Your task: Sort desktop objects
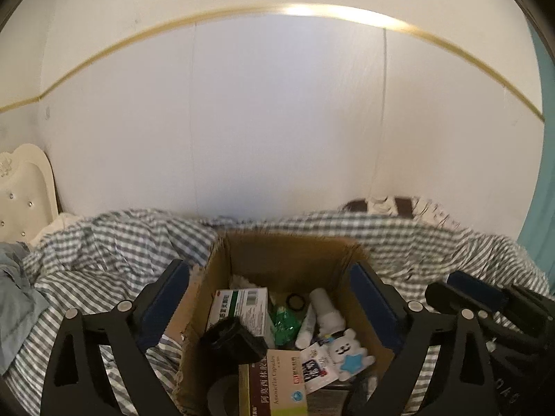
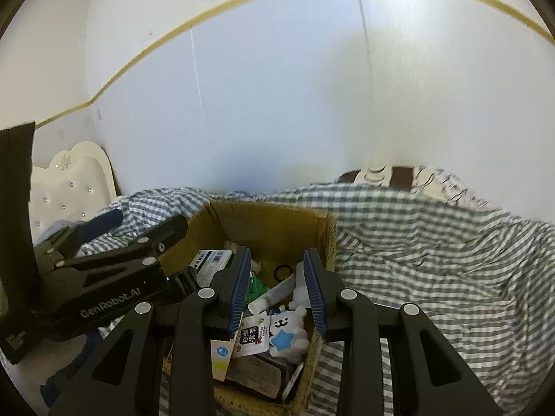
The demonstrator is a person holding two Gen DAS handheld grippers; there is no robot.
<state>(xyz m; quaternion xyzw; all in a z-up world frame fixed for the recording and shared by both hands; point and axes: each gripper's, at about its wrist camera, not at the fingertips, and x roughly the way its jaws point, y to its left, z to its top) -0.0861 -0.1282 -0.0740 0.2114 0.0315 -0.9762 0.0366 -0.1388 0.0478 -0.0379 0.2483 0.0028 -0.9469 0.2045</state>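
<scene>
An open cardboard box sits on the bed with its flaps up. Inside lie a green-and-white medicine box, a tan capsule box, a black object, a white tube, a black ring, a green packet and a white bear toy with a blue star. My left gripper hangs over the box, open wide and empty. My right gripper hovers above the same box, open a little, with the tube and bear lying below it, untouched.
A grey-and-white checked blanket is rumpled around the box on all sides. A white padded headboard stands at the far left, a plain white wall behind, and a teal curtain at the right edge.
</scene>
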